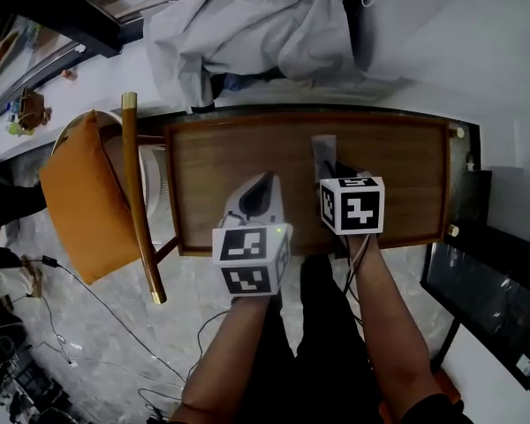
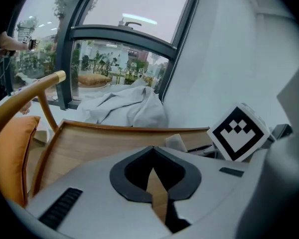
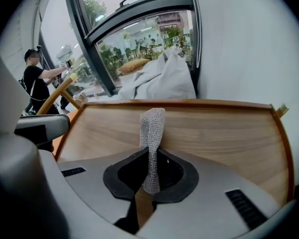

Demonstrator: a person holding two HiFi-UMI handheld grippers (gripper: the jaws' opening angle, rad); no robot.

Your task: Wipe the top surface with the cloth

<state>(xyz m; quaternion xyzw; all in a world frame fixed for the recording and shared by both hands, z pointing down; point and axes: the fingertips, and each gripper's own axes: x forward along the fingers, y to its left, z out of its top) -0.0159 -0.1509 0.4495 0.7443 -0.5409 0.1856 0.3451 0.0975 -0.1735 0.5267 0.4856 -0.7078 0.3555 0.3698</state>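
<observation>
The wooden table top [image 1: 238,162] fills the middle of the head view, with a dark raised rim. A narrow grey woven cloth [image 3: 152,128] stands up between the jaws of my right gripper [image 3: 148,182], which is shut on its lower end. In the head view the cloth [image 1: 324,151] lies forward of the right gripper [image 1: 337,173], over the table's middle right. My left gripper [image 1: 261,186] hovers over the near edge beside it. Its jaws [image 2: 152,169] meet at the tips with nothing between them, only wood [image 2: 89,143] showing below.
A wooden chair with an orange cushion [image 1: 84,193] stands at the table's left end. A crumpled white sheet [image 1: 247,25] lies beyond the far edge by the window. A dark screen [image 1: 486,290] sits low on the right, cables trail on the floor, and a person [image 3: 37,78] stands far left.
</observation>
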